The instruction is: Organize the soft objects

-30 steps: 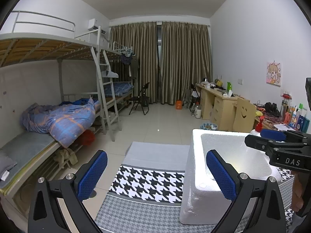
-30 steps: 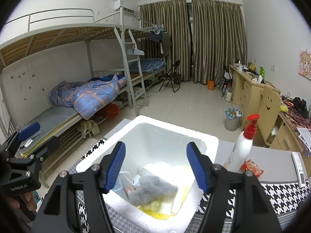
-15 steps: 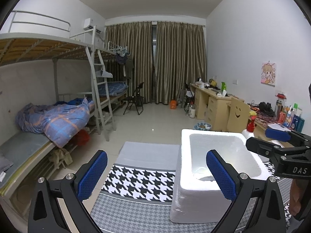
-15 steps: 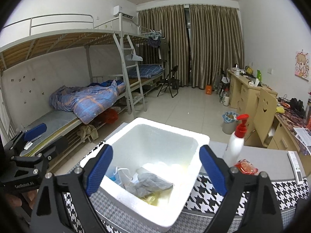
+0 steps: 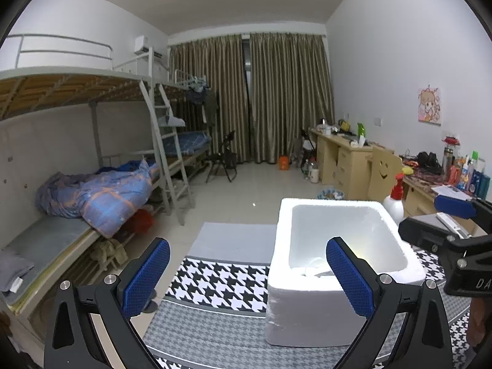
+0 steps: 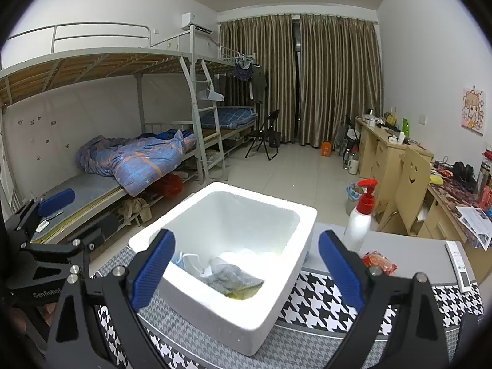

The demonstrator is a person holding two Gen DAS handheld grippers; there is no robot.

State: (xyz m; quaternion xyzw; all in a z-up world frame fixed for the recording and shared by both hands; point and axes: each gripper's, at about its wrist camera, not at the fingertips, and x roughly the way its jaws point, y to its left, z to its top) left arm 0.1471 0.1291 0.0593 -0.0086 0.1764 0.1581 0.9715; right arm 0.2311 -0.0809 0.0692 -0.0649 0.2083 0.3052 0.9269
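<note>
Our right gripper point(image 6: 246, 272) hangs just above the near rim of the white foam box point(image 6: 278, 287), its blue pads spread wide with nothing between them; the jaws have just been opening, which we read as a release over the box rather than a reach for something new. Directly ahead of it and below, inside the box, lie the soft things: a grey cloth point(image 6: 232, 276) crumpled on top of something yellowish, with a pale blue face mask point(image 6: 187, 261) beside it toward the gripper's left pad. We judge they sit there because the box serves as the collecting bin for the task, though the glare on the box floor leaves the items underneath hard to name.

Our left gripper point(image 5: 246, 279) is likewise released and empty, held off the box's left side, probably to stay clear while the right one works. From its view the box stands ahead and to the right, on the houndstooth-patterned surface point(image 5: 215, 279).

To the right of the right gripper, beyond the box, a pump bottle point(image 6: 359, 221) stands upright and a red packet point(image 6: 378, 263) lies flat on the surface. They look hard or crinkly, not soft, so we take it they are left out on purpose.
</note>
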